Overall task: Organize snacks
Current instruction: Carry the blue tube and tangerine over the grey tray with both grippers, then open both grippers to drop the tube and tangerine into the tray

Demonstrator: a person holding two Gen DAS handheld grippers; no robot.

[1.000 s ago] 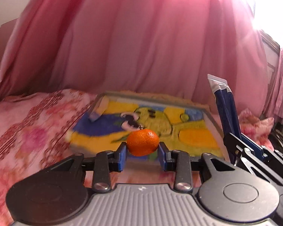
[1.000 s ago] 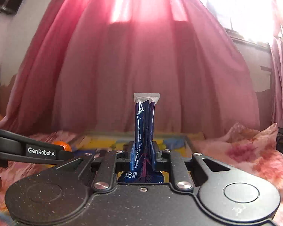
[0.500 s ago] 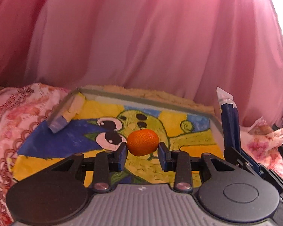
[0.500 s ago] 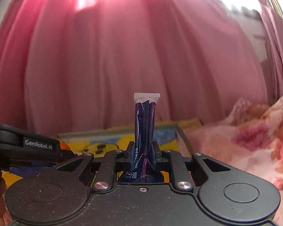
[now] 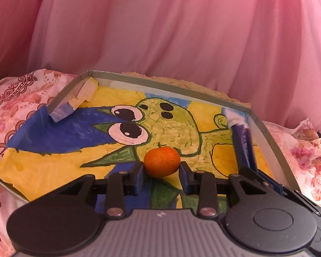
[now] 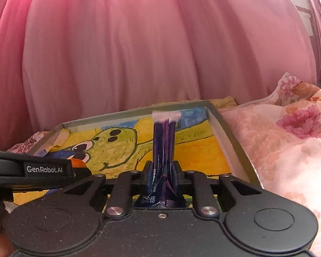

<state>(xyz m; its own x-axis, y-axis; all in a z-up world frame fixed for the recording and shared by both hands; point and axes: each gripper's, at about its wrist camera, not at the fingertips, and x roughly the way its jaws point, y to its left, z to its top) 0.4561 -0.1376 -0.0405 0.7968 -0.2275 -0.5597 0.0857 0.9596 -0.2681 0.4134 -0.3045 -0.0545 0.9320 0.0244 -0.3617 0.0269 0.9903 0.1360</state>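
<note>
On my left wrist view, my left gripper (image 5: 161, 172) has its two blue pads pressed against the sides of a small orange mandarin (image 5: 161, 161), holding it above the near middle of a shallow grey tray (image 5: 269, 138). The tray's floor carries a painted cartoon in yellow, blue and green, with big eyes toward the far left. The tray lies on a bed with a pink floral bedsheet (image 5: 17, 98), and a pink curtain (image 5: 160, 32) fills the far side. At the tray's far left corner a wall flap (image 5: 64, 105) is folded inward. On the right I see the right gripper (image 5: 249, 174) coming in, with a dark blue snack packet (image 5: 242, 141) standing up from it, its white sealed end pointing far.

On my right wrist view, my right gripper (image 6: 163, 171) is narrowed tight on that dark blue snack packet (image 6: 163, 141), which stands upright between the fingers over the right part of the tray (image 6: 224, 132). At the left the black body of the left gripper (image 6: 79, 169) reaches in, and a sliver of the mandarin (image 6: 78, 162) shows just beyond it. The floral bedsheet (image 6: 284, 150) lies to the right of the tray, the curtain (image 6: 139, 42) behind.
</note>
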